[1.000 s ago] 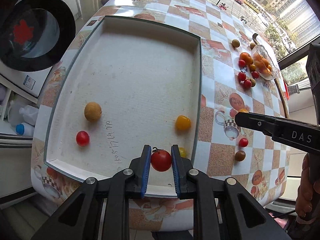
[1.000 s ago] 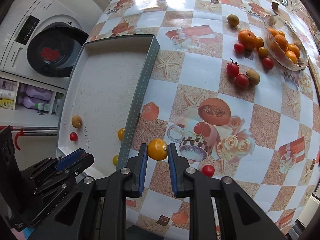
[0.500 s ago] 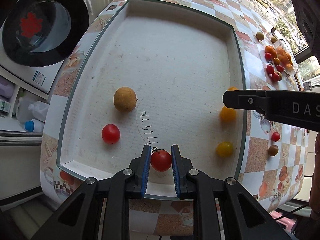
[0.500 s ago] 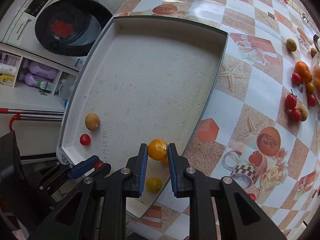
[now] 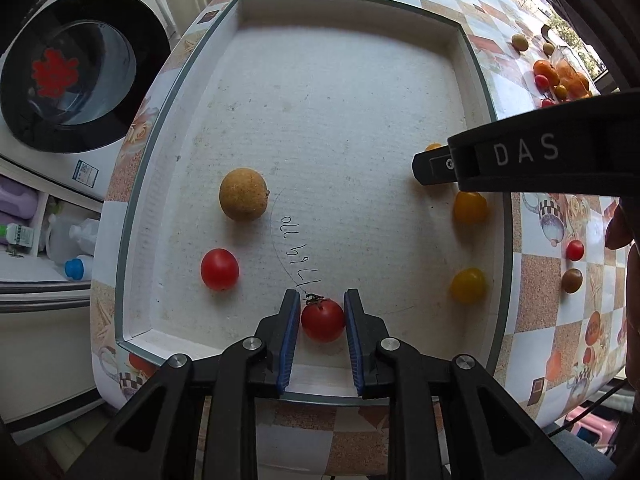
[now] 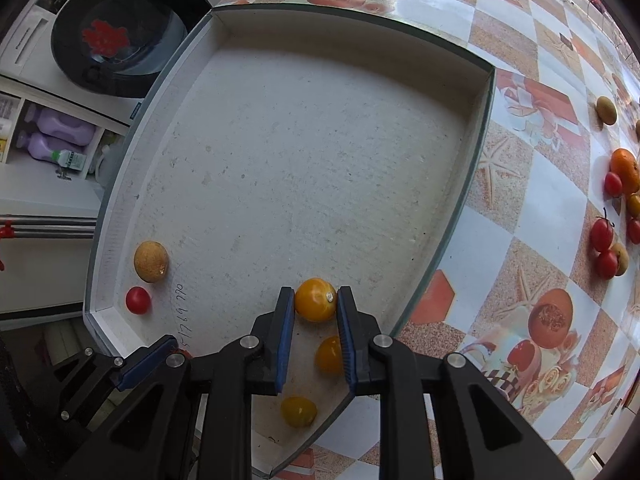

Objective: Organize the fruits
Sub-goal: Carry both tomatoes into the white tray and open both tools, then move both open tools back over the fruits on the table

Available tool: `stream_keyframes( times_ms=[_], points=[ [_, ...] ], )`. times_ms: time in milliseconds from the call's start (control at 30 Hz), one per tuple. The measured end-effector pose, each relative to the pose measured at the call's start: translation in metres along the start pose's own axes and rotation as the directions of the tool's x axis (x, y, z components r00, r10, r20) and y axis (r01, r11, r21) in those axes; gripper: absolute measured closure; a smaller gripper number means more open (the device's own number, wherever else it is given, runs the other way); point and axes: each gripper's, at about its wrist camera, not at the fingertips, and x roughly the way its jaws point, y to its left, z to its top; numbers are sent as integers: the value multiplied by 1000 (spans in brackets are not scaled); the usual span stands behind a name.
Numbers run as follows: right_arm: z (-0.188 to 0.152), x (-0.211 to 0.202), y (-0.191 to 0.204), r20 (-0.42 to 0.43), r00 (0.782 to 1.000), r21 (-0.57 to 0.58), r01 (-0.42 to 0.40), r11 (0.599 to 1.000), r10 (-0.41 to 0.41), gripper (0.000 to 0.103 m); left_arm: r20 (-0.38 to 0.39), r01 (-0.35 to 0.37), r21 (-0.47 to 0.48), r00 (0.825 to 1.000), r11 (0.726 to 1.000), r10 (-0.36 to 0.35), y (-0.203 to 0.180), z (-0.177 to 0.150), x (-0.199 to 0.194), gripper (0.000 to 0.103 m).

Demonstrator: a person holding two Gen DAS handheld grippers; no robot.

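A white foam tray (image 5: 360, 92) lies on the checked table. My left gripper (image 5: 322, 318) is shut on a red cherry tomato (image 5: 322, 319), low over the tray's near edge. My right gripper (image 6: 316, 306) is shut on a yellow tomato (image 6: 316, 299) above the tray's right side; it shows as a black arm in the left wrist view (image 5: 520, 160). In the tray lie a brown longan (image 5: 242, 194), a red tomato (image 5: 219, 269) and two yellow tomatoes (image 5: 470, 207) (image 5: 468, 285).
More fruit lies on the table to the right: red tomatoes (image 6: 602, 234), an orange (image 6: 625, 165), brown longans (image 6: 606, 110) and a glass dish (image 5: 568, 68). A washing machine (image 5: 64, 76) and shelves with bottles (image 6: 64, 136) stand left of the table.
Both grippers have moved in over the tray with their fruit. The right gripper carried the yellow tomato from the tablecloth across the tray's right wall. The left gripper has come lower and nearer the tray floor.
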Motion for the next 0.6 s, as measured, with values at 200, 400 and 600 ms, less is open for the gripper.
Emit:
stream_keyframes(
  times_ms=[200, 400, 600],
  points=[
    [3, -3, 8, 3, 1000, -14, -30, 999, 30, 48, 49, -40, 39, 998, 998, 38, -4, -4, -9, 20],
    [3, -29, -1, 59, 995, 38, -86, 996, 83, 22, 29, -37, 45, 999, 998, 36, -2, -5, -12, 20],
    [-7, -58, -34, 113, 990, 122, -93, 988, 79, 22, 33, -46, 79, 998, 996, 44, -12, -1, -18, 20]
  ],
)
